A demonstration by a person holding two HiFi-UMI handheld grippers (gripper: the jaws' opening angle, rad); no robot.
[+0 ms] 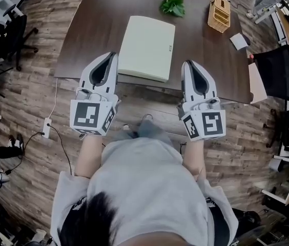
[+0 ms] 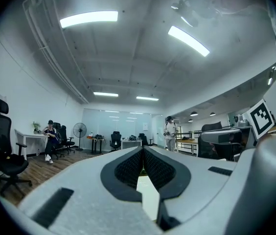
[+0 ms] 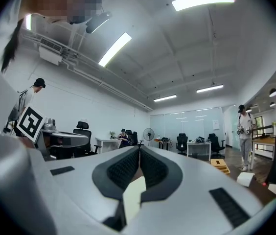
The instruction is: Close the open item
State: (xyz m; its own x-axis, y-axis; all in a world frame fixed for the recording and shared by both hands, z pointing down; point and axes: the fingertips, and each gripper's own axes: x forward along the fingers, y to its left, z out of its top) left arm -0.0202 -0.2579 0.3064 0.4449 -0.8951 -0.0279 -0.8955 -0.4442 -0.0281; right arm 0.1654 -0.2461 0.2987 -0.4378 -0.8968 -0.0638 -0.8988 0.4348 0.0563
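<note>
Laptop point(image 1: 147, 45), white, lies flat with its lid down on the brown table point(image 1: 98, 29), close to the table's near edge. We hold both grippers level at that edge: our left gripper point(image 1: 112, 56) by the laptop's near left corner, our right gripper point(image 1: 188, 64) by its near right corner. Each has its jaws pressed together with nothing between them. Farther back on the table sit a leafy plant point(image 1: 172, 5) and a wooden box point(image 1: 219, 13).

Bright, even light from ceiling strips point(image 2: 89, 17), heavy fisheye bending, dark corners, perhaps slight foreground blur.
</note>
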